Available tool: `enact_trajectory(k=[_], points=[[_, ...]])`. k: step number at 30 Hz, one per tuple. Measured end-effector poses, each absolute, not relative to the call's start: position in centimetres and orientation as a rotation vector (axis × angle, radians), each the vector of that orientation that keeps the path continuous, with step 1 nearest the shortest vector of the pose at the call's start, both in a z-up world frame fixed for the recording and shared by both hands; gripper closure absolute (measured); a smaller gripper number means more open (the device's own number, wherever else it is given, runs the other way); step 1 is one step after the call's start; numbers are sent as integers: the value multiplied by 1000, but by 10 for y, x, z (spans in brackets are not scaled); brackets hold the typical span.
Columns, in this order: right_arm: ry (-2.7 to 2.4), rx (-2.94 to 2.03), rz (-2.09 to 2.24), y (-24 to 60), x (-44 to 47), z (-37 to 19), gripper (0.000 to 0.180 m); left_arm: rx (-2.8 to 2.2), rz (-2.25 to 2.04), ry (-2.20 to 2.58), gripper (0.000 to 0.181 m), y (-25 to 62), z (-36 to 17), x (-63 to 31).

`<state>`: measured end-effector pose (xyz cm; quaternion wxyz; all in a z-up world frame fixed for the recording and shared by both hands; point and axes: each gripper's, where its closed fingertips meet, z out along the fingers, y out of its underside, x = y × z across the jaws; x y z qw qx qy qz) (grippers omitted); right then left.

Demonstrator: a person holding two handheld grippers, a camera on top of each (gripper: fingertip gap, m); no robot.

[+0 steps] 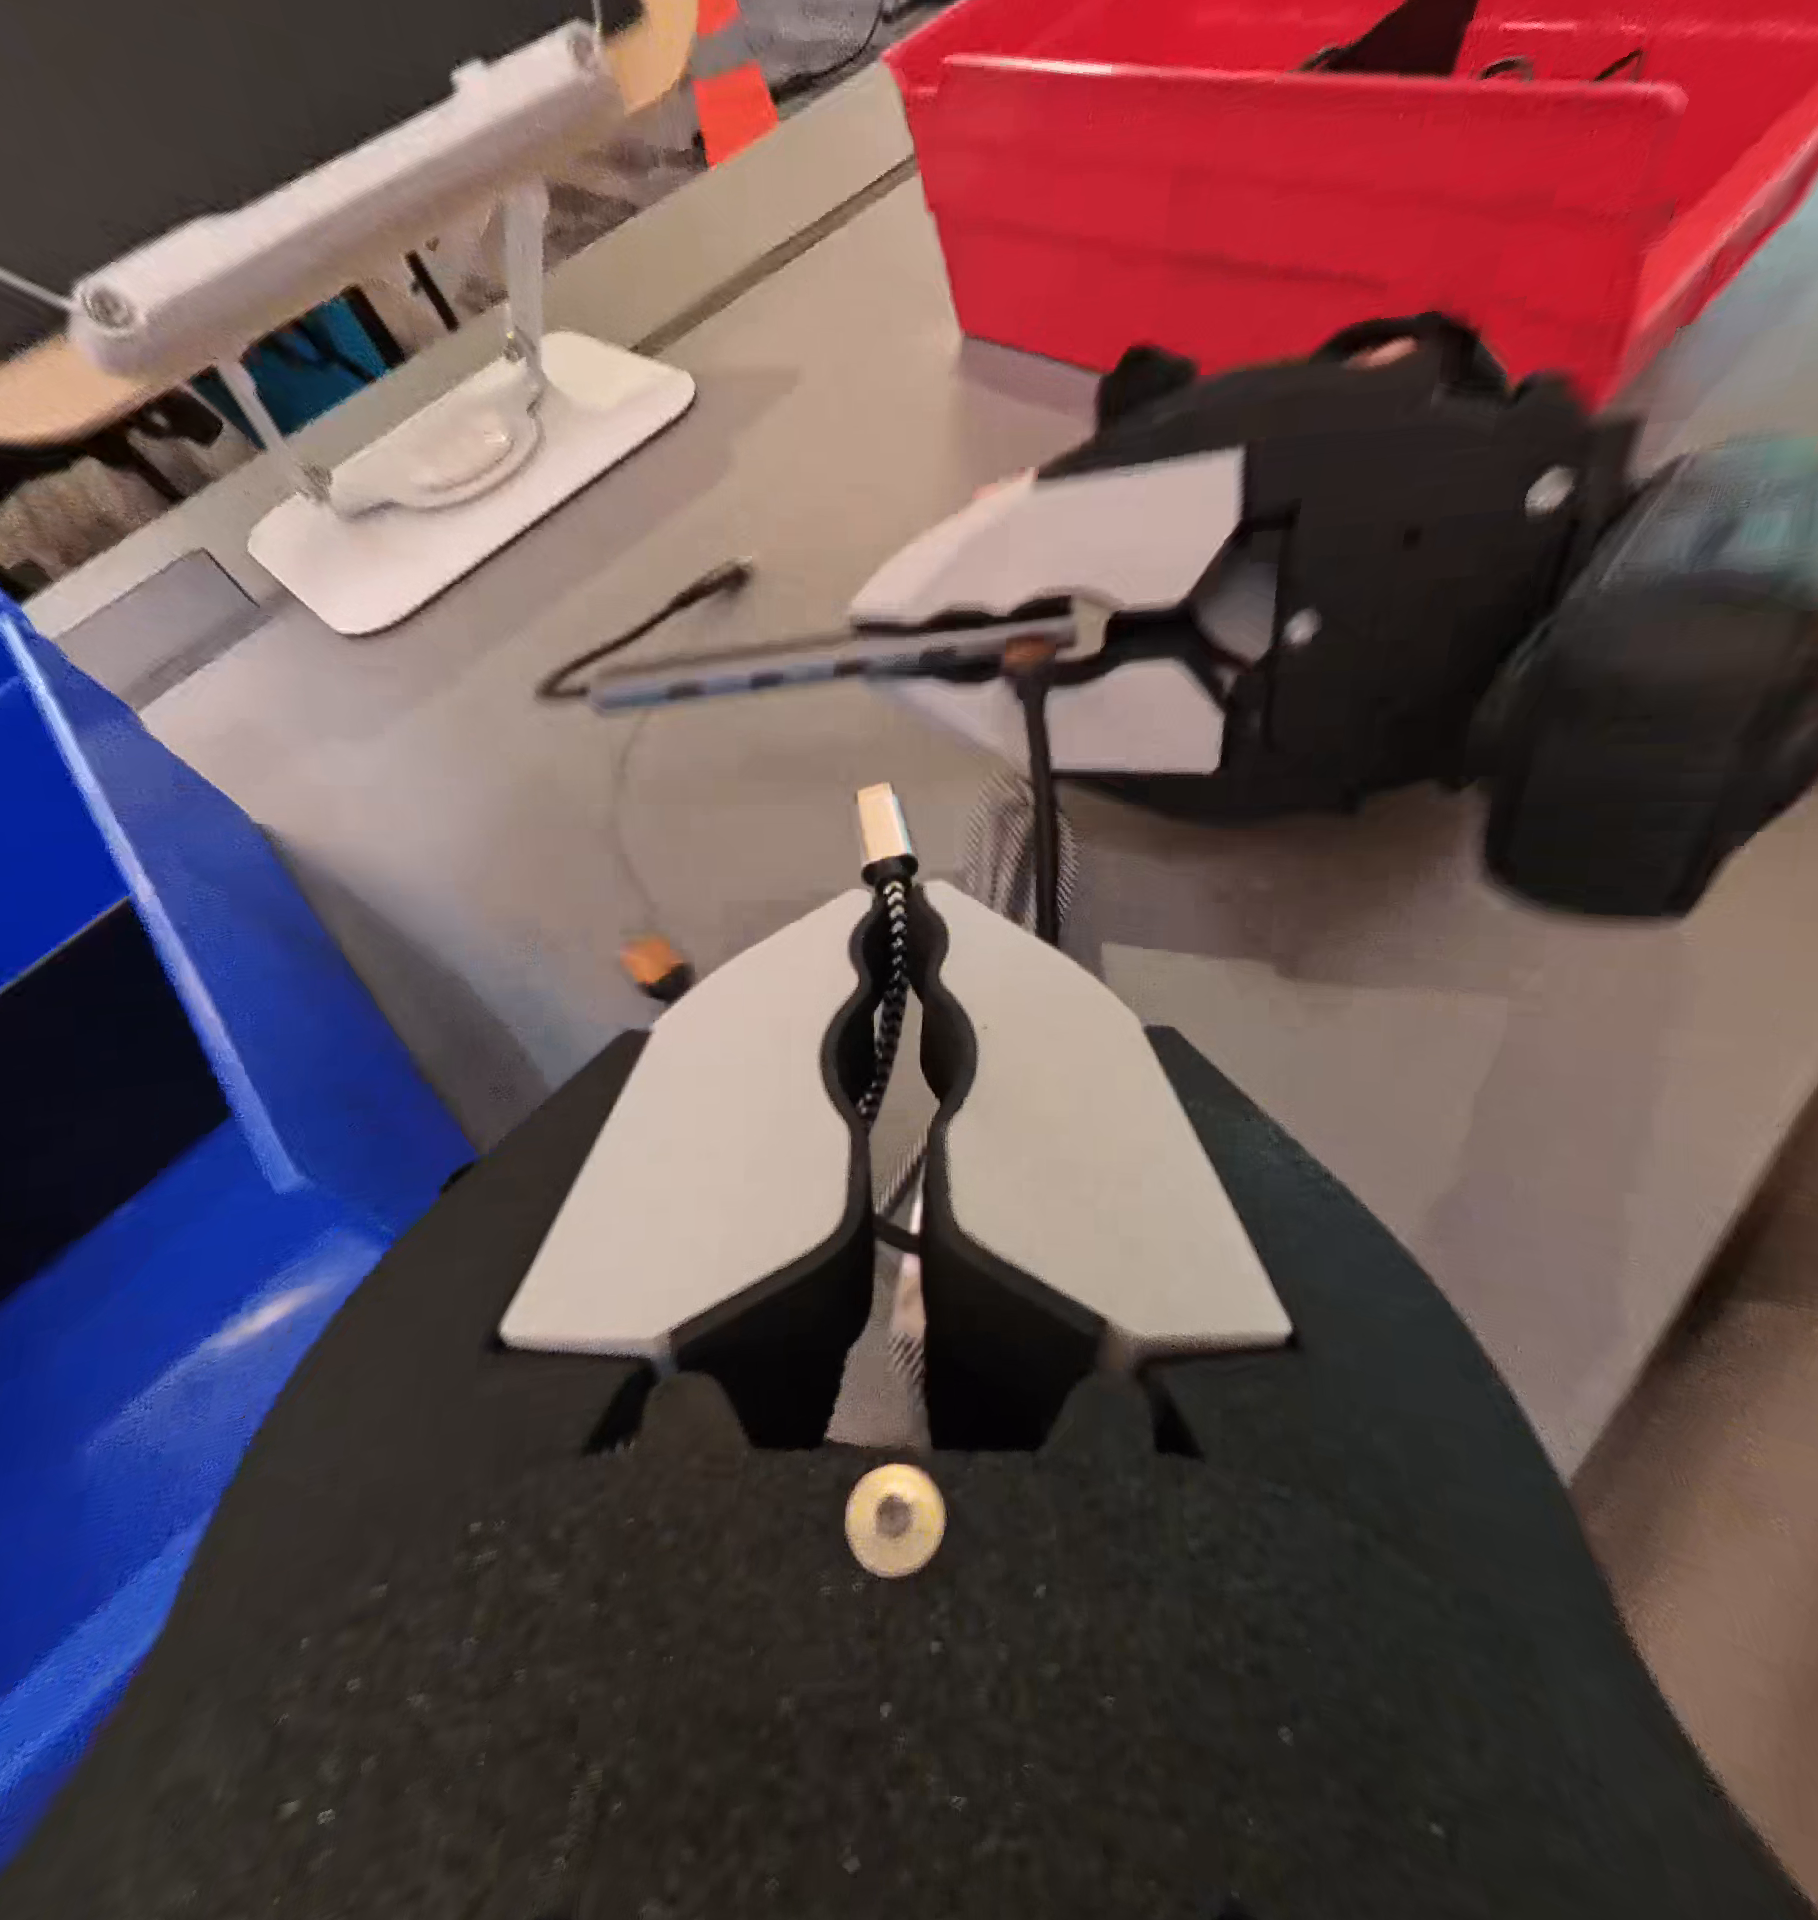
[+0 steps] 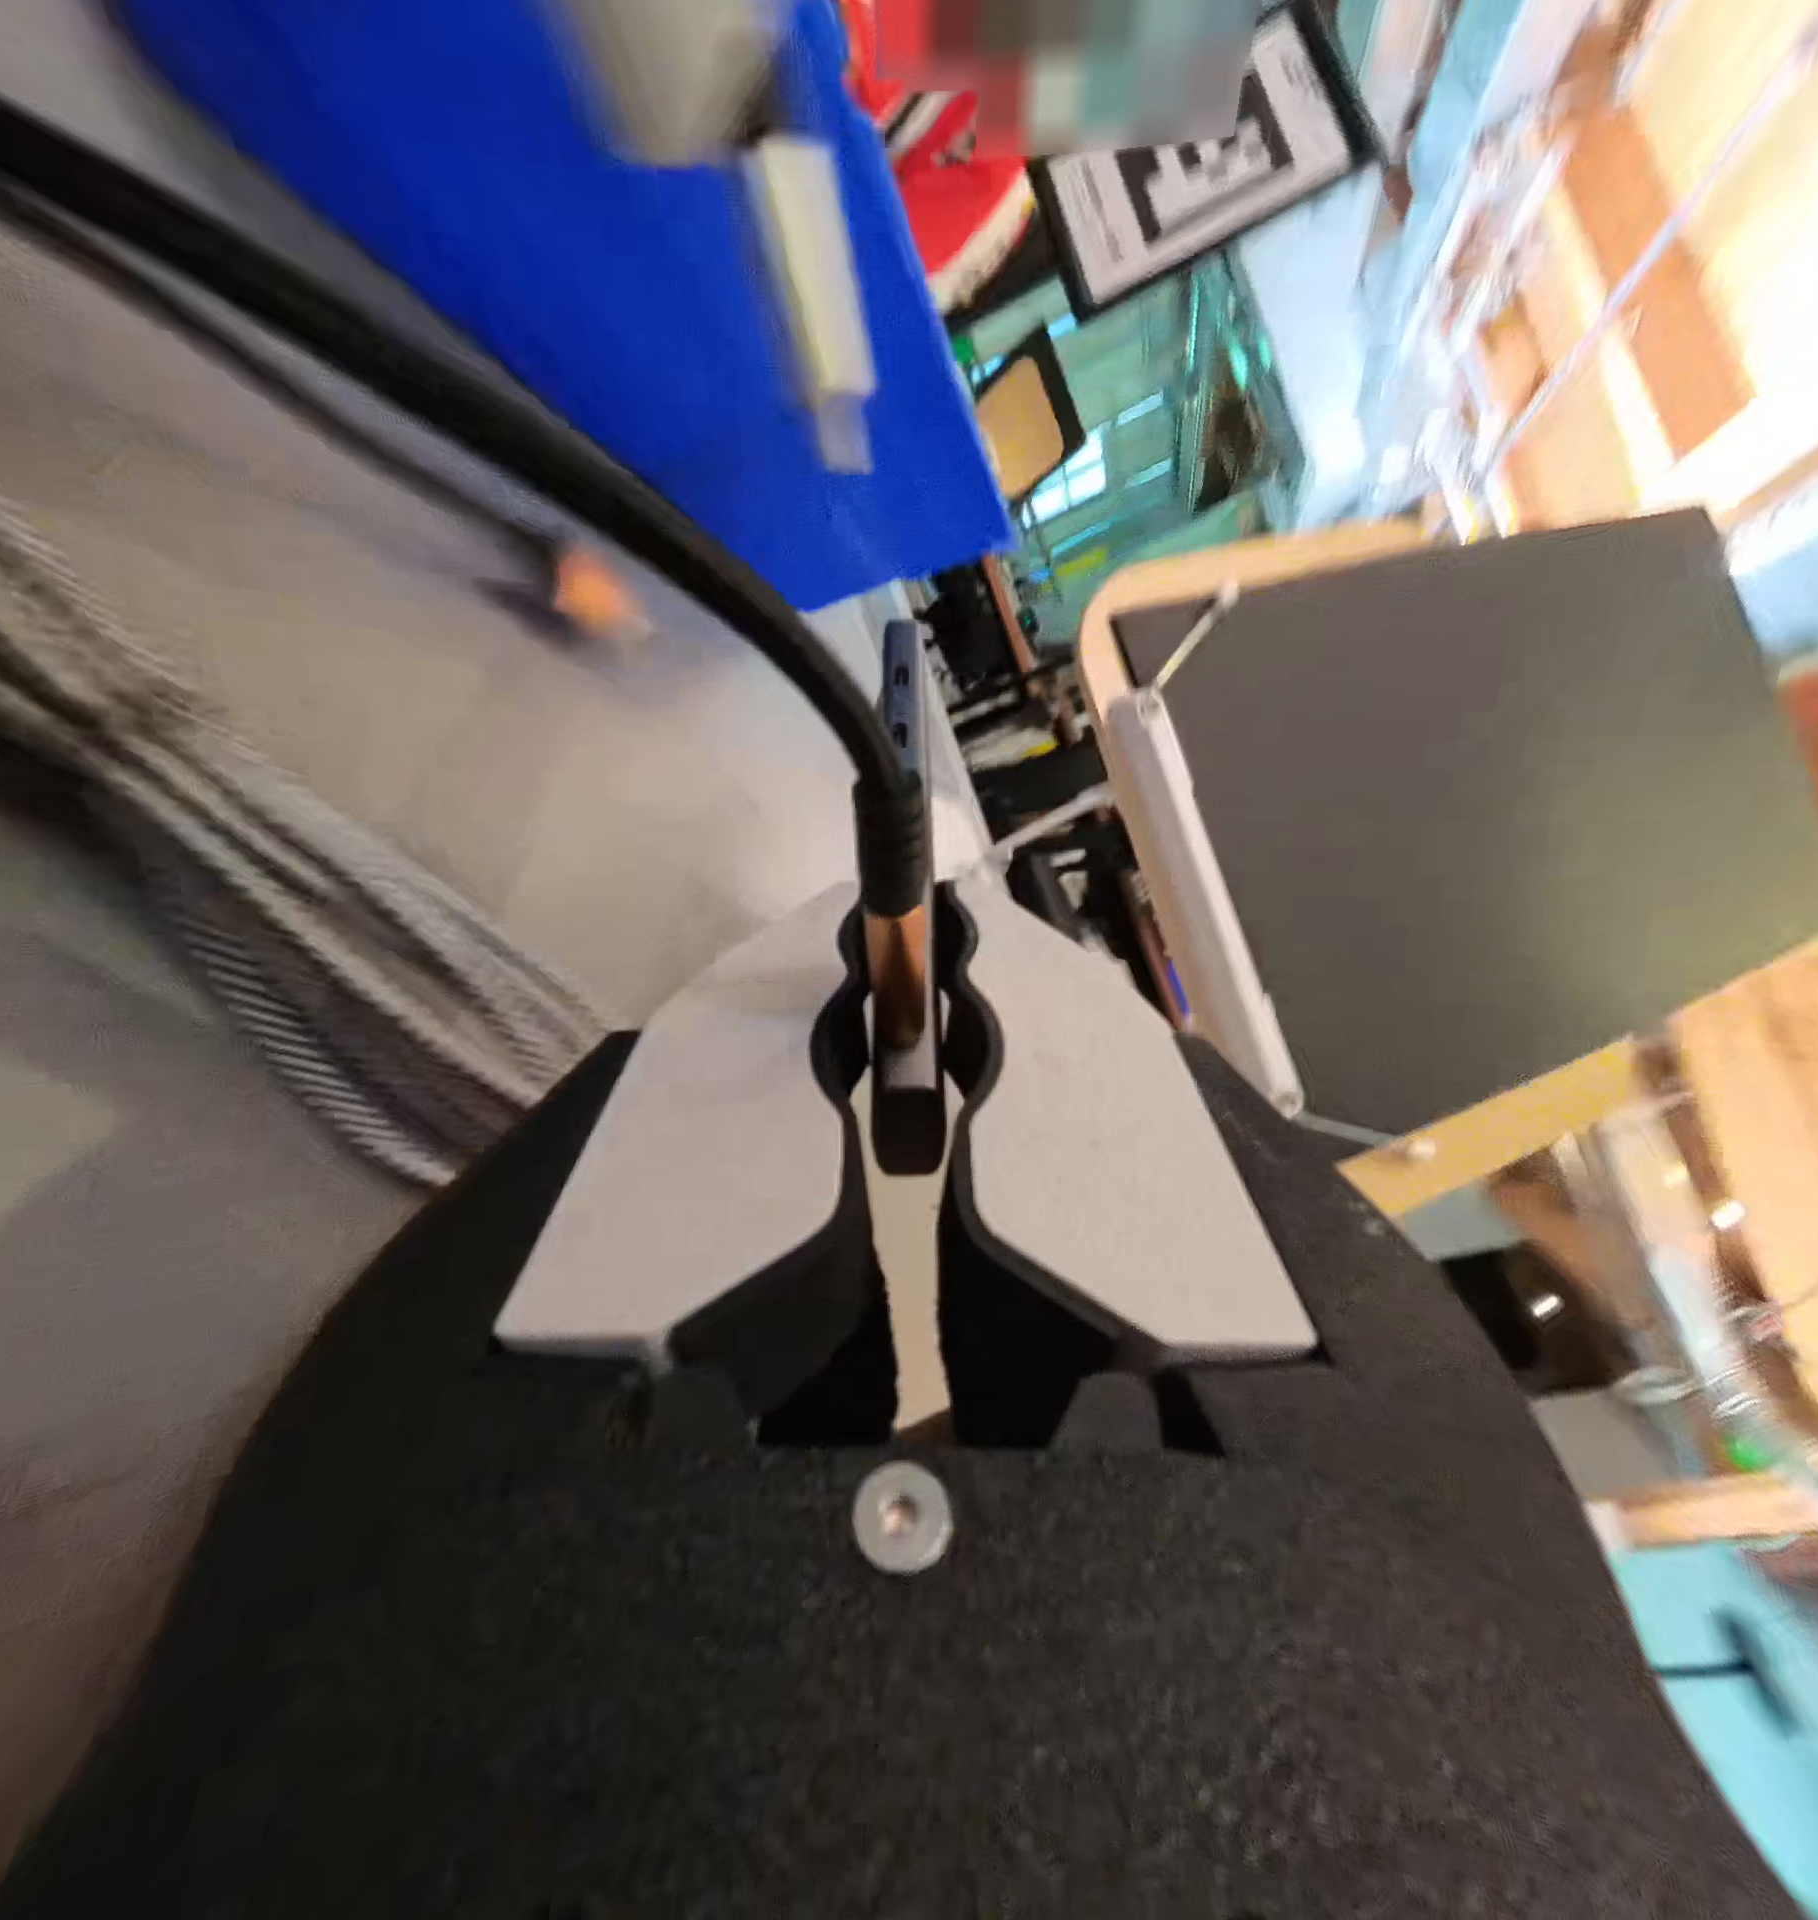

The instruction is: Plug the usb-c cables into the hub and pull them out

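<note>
While left tongs (image 1: 889, 904) pinch braided cable (image 1: 884, 831), right tongs (image 2: 900, 935) clamp hub (image 2: 903, 707), apart above table (image 1: 1300, 1039).

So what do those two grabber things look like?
Both match. The left gripper has two light grey, flat-topped fingers that taper to a point, with wavy black inner edges. They sit in a rough, speckled black body with one silver screw in the middle. The right gripper has the same grey fingers, black body and screw. No markings show.
</note>
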<state>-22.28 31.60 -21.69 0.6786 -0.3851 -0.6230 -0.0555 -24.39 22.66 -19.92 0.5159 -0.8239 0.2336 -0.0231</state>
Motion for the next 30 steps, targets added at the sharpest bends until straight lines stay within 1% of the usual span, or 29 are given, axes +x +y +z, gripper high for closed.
enact_trajectory(k=[3,6,8,10,12,14,17,21,22,24,28,30], points=[[-1424,-833,-111,312,-222,-220,170,-2041,71,613,178,246,-212,-258],[-1462,-792,-134,306,-224,-226,170,-2181,-35,647,178,252,-247,-252],[-1474,-790,-124,305,-224,-228,170,-2226,-104,621,175,251,-258,-249],[-1489,-783,-141,304,-226,-230,170,-2158,-90,558,167,252,-242,-253],[-1487,-781,-153,305,-226,-230,170,-2070,-71,492,168,251,-218,-259],[-1494,-779,-164,306,-226,-232,170,-1999,-126,466,166,247,-203,-250],[-1510,-759,-184,303,-227,-234,170,-2001,-286,529,156,241,-205,-218],[-1506,-742,-175,300,-228,-232,170,-2078,-247,626,148,251,-228,-200],[-1507,-730,-168,297,-228,-232,171,-2093,-231,626,149,255,-232,-199],[-1506,-713,-163,294,-229,-231,170,-2102,-261,649,167,258,-236,-193],[-1483,-732,-99,295,-229,-227,170,-2063,-213,645,169,262,-229,-195],[-1472,-718,-99,294,-228,-225,165,-2068,-144,624,169,265,-228,-205]])
